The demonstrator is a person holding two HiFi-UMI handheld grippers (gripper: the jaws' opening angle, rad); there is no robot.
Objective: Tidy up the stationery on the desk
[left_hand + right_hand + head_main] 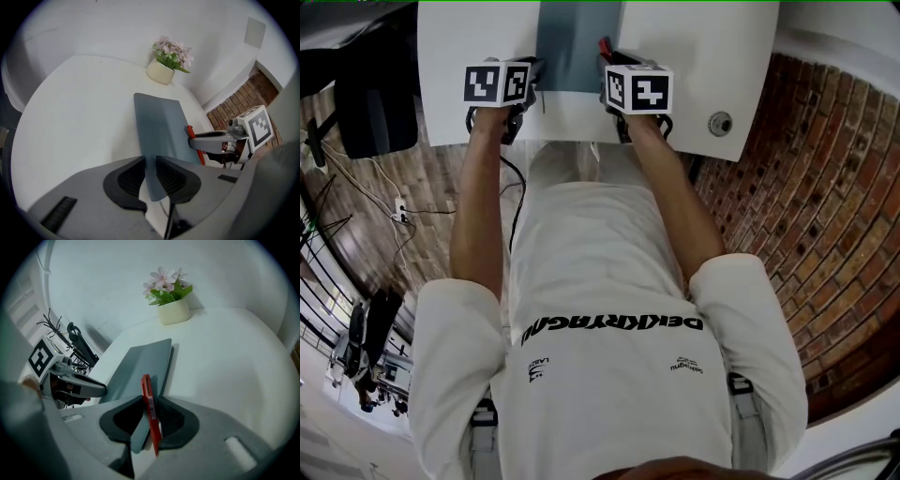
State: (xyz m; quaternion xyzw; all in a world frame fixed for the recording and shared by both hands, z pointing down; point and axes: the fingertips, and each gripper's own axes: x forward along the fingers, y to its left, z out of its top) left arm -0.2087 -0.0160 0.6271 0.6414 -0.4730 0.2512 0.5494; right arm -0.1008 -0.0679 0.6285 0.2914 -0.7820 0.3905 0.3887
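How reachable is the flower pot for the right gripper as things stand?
Probably not yet. The desk between them is bare, but the right gripper is shut on the red pen, with the grey folder edge in its jaws too, leaving nothing free to take the flower pot.

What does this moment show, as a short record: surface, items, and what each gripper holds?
surface: white desk
items: grey folder on the desk; red pen; potted flowers at the far edge
left gripper: shut on a near corner of the grey folder
right gripper: shut on the red pen, with the other near corner of the grey folder also between its jaws
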